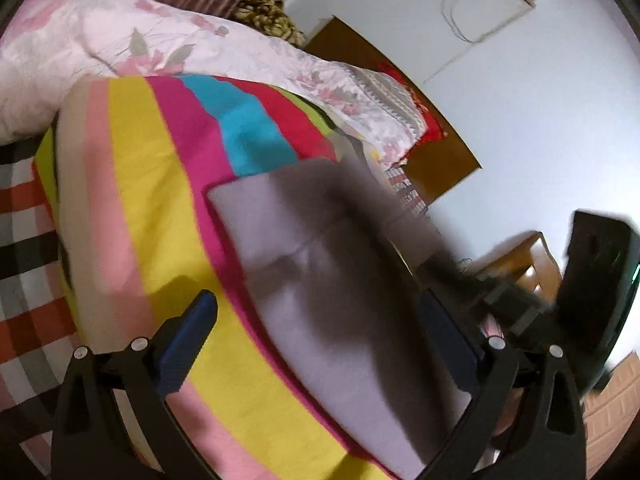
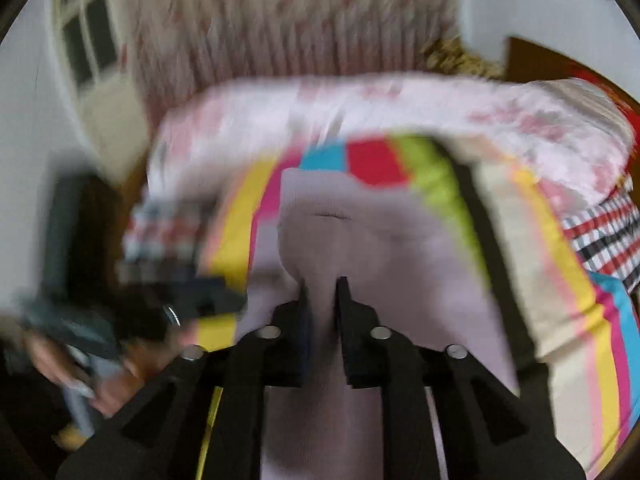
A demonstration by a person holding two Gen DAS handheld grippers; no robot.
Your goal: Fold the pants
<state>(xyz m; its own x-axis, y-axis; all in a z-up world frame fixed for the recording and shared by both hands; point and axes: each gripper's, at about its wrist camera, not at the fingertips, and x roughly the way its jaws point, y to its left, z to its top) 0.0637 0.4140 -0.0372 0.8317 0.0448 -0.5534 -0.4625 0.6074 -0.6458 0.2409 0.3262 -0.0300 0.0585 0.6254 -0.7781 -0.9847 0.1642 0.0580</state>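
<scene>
The pale lilac pants (image 1: 320,272) lie on the bed, spread over a striped sheet (image 1: 132,184) of yellow, pink, blue and red bands, with a floral quilt (image 1: 120,40) bunched along the bed's far edge. The left gripper (image 1: 320,312) hovers above the pants with its fingers (image 1: 192,336) spread wide, released, one on each side of the cloth. The right gripper (image 2: 322,284) has its fingers (image 2: 344,292) pinched on a raised fold of the pants. Both views are blurred.

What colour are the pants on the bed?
The pants are pale lilac-grey, plain with no pattern. The left wrist view shows them best.
</scene>
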